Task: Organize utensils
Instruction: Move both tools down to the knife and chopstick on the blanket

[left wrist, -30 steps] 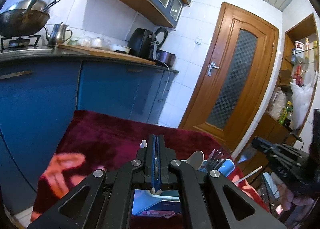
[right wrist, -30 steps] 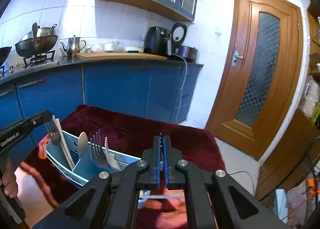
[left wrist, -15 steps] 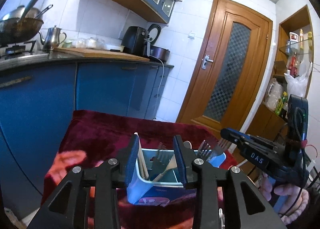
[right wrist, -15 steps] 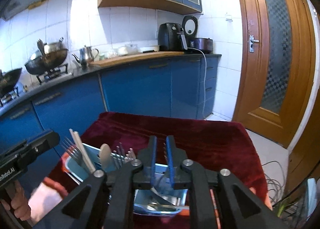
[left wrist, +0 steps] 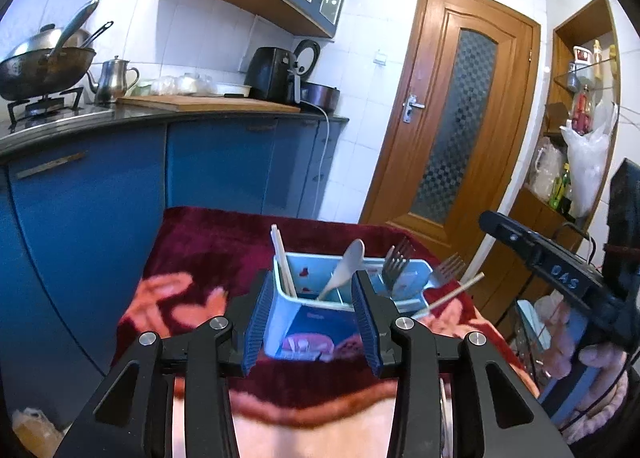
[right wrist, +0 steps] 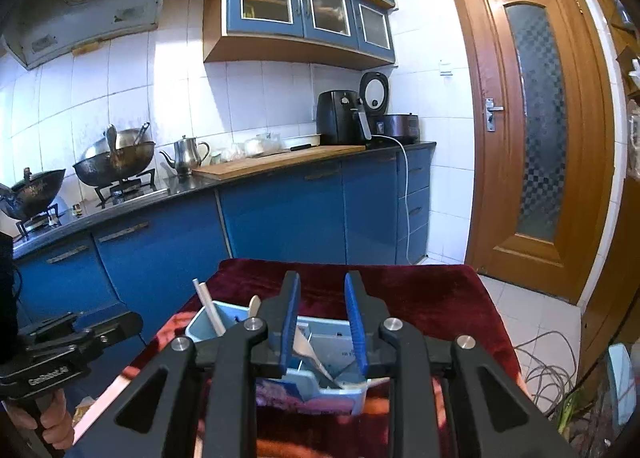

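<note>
A light blue utensil holder (left wrist: 320, 322) stands on the dark red blanket (left wrist: 208, 250). It holds chopsticks (left wrist: 281, 258), a white spoon (left wrist: 346, 264) and forks (left wrist: 396, 264). My left gripper (left wrist: 313, 286) sits just in front of the holder, its jaws opening. The holder's near end shows in the gap, and the pads do not press on it. In the right wrist view, my right gripper (right wrist: 322, 292) hangs over the holder (right wrist: 332, 350) with its jaws opening and nothing between them. A hand holds the right gripper (left wrist: 552, 270) at the table's right side.
Blue cabinets (right wrist: 288, 214) run behind the table under a counter with woks (right wrist: 114, 162), a kettle (right wrist: 186, 154) and an air fryer (right wrist: 338, 118). A wooden door (right wrist: 536, 122) stands at the right. Shelves with bottles and bags (left wrist: 580, 146) flank it. Cables (right wrist: 548, 366) lie on the floor.
Both grippers were shut a second ago and now stand open. Both have drawn back from the holder and risen a little, and the right view has tilted upward.
</note>
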Demonstrator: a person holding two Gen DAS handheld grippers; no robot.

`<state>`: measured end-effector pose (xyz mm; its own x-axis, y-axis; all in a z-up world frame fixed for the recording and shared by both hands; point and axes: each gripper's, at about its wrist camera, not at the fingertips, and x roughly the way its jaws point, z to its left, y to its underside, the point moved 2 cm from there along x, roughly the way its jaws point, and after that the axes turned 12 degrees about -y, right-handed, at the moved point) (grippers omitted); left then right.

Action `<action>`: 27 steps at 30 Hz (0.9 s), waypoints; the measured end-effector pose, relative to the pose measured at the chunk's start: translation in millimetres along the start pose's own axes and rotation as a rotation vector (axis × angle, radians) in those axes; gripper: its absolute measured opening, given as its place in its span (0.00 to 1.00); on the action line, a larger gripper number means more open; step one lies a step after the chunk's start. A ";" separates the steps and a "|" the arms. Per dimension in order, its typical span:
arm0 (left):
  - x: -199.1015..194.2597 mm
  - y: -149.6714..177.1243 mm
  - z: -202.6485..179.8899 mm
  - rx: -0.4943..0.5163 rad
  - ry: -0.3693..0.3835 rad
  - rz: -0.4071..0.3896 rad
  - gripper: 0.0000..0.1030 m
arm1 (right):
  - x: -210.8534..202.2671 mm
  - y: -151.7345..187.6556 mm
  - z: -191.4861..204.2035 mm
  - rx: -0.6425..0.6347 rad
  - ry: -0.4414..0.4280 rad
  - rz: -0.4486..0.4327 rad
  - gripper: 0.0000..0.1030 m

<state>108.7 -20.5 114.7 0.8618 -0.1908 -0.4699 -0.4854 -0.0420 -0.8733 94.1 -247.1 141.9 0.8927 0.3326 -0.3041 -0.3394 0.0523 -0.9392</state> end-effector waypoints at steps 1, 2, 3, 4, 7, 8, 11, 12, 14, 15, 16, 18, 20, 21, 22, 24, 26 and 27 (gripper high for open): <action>-2.4 1.9 -0.2 0.000 0.000 0.004 0.40 | -7.3 1.8 1.5 0.009 0.002 0.002 0.26; -5.3 4.0 -1.0 0.002 0.000 0.012 0.41 | -13.0 3.6 3.1 0.014 0.004 0.004 0.26; -7.9 5.8 -2.2 0.005 0.001 0.017 0.41 | -18.3 5.7 4.5 0.017 0.007 0.007 0.26; -10.5 7.8 -3.4 0.009 0.003 0.021 0.41 | -23.8 8.3 5.2 0.019 0.010 0.011 0.26; -16.6 13.8 -8.9 0.021 0.007 0.032 0.41 | -37.5 16.1 8.4 0.023 0.018 0.024 0.26; -18.2 16.4 -10.6 0.025 0.010 0.038 0.41 | -43.9 20.0 9.2 0.028 0.023 0.030 0.27; -20.9 24.0 -17.8 0.033 0.027 0.063 0.41 | -56.1 29.7 8.0 0.048 0.028 0.046 0.28; -21.6 27.1 -20.0 0.035 0.033 0.072 0.41 | -59.9 33.0 7.2 0.056 0.030 0.052 0.28; -22.6 34.1 -25.0 0.038 0.044 0.090 0.41 | -66.1 40.4 4.8 0.073 0.034 0.066 0.29; -22.6 36.3 -26.7 0.040 0.046 0.096 0.41 | -68.6 44.0 4.3 0.080 0.038 0.072 0.29; -22.1 39.8 -29.0 0.042 0.048 0.106 0.41 | -70.5 47.0 4.0 0.082 0.043 0.076 0.30; -20.9 45.3 -32.8 0.043 0.049 0.122 0.41 | -76.0 55.6 1.0 0.091 0.054 0.087 0.32; -18.1 51.4 -36.9 0.043 0.050 0.143 0.41 | -80.4 65.0 -2.0 0.102 0.068 0.100 0.34; -16.4 54.0 -38.8 0.045 0.050 0.155 0.41 | -81.7 70.7 -3.3 0.107 0.074 0.108 0.34; -15.0 56.2 -40.0 0.047 0.050 0.164 0.41 | -82.8 74.1 -4.5 0.111 0.078 0.113 0.34; -11.2 61.6 -44.6 0.055 0.054 0.187 0.41 | -84.0 83.8 -6.9 0.119 0.088 0.130 0.34; -8.4 66.4 -49.2 0.064 0.055 0.202 0.41 | -84.6 94.1 -10.5 0.130 0.096 0.145 0.34; -6.2 69.9 -53.0 0.071 0.057 0.213 0.41 | -85.3 98.4 -12.7 0.137 0.096 0.150 0.34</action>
<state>61.7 -74.2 63.4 0.7301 -0.2435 -0.6384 -0.6423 0.0742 -0.7628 -11.7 -282.3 73.3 0.8513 0.2550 -0.4585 -0.5015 0.1386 -0.8540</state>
